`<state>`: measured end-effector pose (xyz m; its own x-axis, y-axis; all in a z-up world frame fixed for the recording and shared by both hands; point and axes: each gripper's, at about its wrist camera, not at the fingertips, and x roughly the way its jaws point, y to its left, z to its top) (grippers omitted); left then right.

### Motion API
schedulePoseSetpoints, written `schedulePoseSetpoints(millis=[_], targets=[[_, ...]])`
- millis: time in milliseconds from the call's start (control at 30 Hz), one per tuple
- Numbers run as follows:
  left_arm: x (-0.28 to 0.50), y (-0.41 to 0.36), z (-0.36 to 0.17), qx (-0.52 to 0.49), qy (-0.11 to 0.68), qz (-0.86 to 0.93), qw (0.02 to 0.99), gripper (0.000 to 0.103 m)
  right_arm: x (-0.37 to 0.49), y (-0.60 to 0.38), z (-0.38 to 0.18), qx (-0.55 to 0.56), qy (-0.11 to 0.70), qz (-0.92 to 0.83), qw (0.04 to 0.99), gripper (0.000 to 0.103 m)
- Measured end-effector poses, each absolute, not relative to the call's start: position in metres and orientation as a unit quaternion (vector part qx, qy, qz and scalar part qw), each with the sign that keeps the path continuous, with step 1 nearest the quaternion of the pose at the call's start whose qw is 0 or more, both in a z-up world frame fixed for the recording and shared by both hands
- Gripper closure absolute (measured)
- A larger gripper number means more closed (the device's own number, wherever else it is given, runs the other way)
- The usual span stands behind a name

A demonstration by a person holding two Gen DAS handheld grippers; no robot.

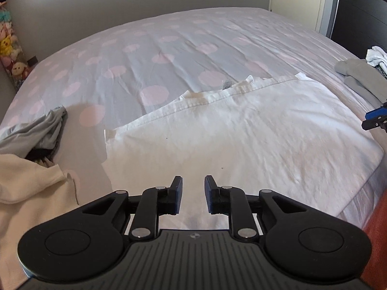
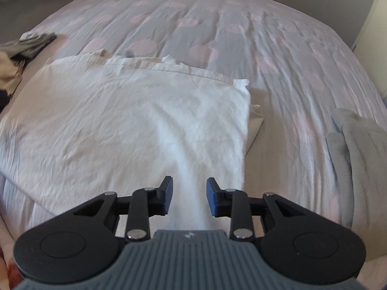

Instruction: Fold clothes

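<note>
Polka-dot bedding is lying beneath a folded white garment. Left claw and right claw are hovering over its near edge, jaws narrowly parted, gripping nothing. Grey clothes are lying right of the right claw.

The right gripper hangs over a white garment spread flat on the bed — fingers parted, nothing gripped. Grey clothes lie by the bed's right edge.
</note>
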<state>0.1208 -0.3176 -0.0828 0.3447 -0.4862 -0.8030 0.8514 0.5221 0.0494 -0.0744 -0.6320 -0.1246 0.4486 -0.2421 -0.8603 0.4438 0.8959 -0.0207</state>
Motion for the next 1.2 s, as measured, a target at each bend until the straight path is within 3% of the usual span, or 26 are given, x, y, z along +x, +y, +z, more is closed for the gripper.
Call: schedulePoseSetpoints(millis=[267,500,833,1200], targets=[[0.153,-0.317,-0.115,0.211,0.408,-0.393,0.796,0.073,-0.066,-0.683,-0.150,0.255,0.440,-0.276,0.816,0.041],[0.185,-0.303,-0.136,0.186,0.434,-0.361,0.804,0.073,-0.042,-0.709,-0.161,0.277,0.430,-0.294,0.807,0.039],[0.202,-0.298,-0.139,0.185,0.440,-0.345,0.808,0.073,-0.017,-0.741,-0.167,0.306,0.420,-0.290,0.804,0.026],[0.214,-0.298,-0.148,0.175,0.450,-0.341,0.806,0.071,-0.007,-0.776,-0.193,0.320,0.429,-0.300,0.790,0.025]])
